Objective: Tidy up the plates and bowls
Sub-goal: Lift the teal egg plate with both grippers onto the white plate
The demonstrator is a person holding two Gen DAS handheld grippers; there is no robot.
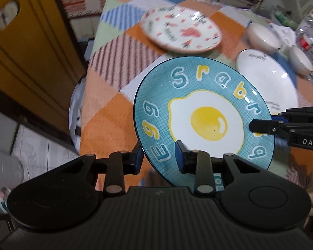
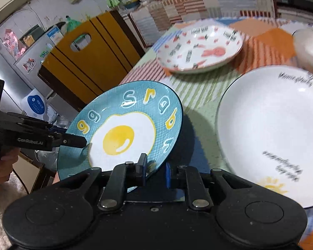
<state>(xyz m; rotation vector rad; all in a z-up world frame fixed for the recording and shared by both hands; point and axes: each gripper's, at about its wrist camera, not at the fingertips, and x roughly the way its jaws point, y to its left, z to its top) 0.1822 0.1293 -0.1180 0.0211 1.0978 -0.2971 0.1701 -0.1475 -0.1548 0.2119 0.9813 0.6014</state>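
Observation:
A blue plate with a fried-egg picture (image 1: 204, 120) is held tilted above the table by both grippers; it also shows in the right wrist view (image 2: 125, 133). My left gripper (image 1: 159, 156) is shut on its near rim. My right gripper (image 2: 155, 170) is shut on its opposite rim and shows in the left wrist view (image 1: 254, 128) at the right. A white plate with pink rabbit prints (image 1: 180, 30) lies further back on the table. A large white plate with black script (image 2: 275, 133) lies to the right. Two white bowls (image 1: 263, 35) stand behind it.
The table wears a patchwork cloth (image 1: 106, 112) of orange, striped and green patches. A yellow-brown cabinet (image 1: 25, 48) stands left of the table. Plastic bottles (image 1: 311, 37) crowd the far right edge. A white fridge (image 2: 29, 48) stands beyond the cabinet.

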